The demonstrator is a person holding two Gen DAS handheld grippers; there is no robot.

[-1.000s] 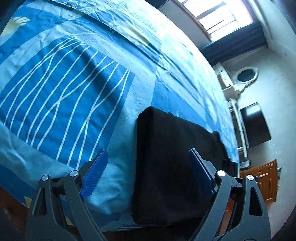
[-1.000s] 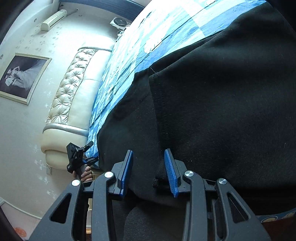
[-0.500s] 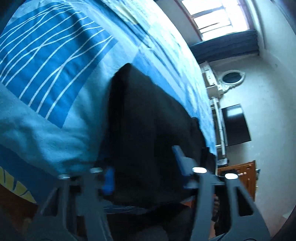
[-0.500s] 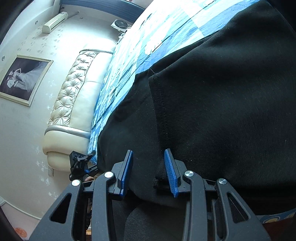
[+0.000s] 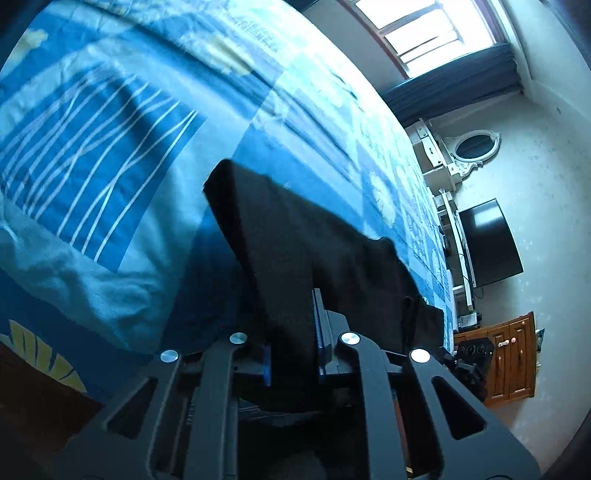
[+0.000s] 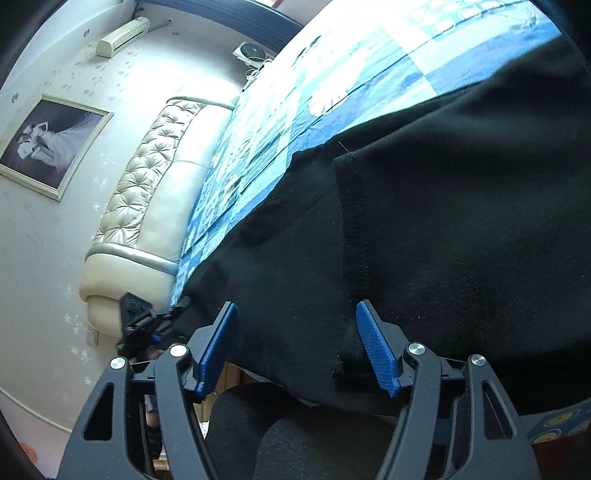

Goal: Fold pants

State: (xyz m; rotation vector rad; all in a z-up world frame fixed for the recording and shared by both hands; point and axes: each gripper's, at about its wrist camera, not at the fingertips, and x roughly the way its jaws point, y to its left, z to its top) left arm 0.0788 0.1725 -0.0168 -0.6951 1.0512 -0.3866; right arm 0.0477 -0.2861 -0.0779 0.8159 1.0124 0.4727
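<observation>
1. Across the bed [image 5: 110, 155], spread flat under a blue patterned cover, with a padded headboard [image 6: 155, 177] at one end and a window [image 5: 436, 33] at the other.
2. Along the near edge of that bed, black pants [image 6: 461, 221], lying lengthwise; near edge hanging slightly over the side.
3. At one end of the pants, raised off the cover: a dark flap [image 5: 280, 236], lying flat on the cover a second ago, now lifted and tented toward the lens.
4. Around that flap, left gripper [image 5: 291, 343]: wide apart a second ago, now closing to almost shut, blue pads pinching the cloth on both sides.
5. At the other end, right gripper [image 6: 299, 350]: narrow and clamped on the hem a second ago, now opening, pads standing clear of the cloth, hem [image 6: 347, 295] lying between them but not pressed.
6. Beyond the right gripper's left finger, small and partly hidden, the left gripper again, at the bed's edge.
7. Judged from this: grip handed over from right to left, the left end ready to be carried over toward the other end for a fold; fold itself not yet made. Risk: thin pinch slipping, or layers separating as the flap rises.
</observation>
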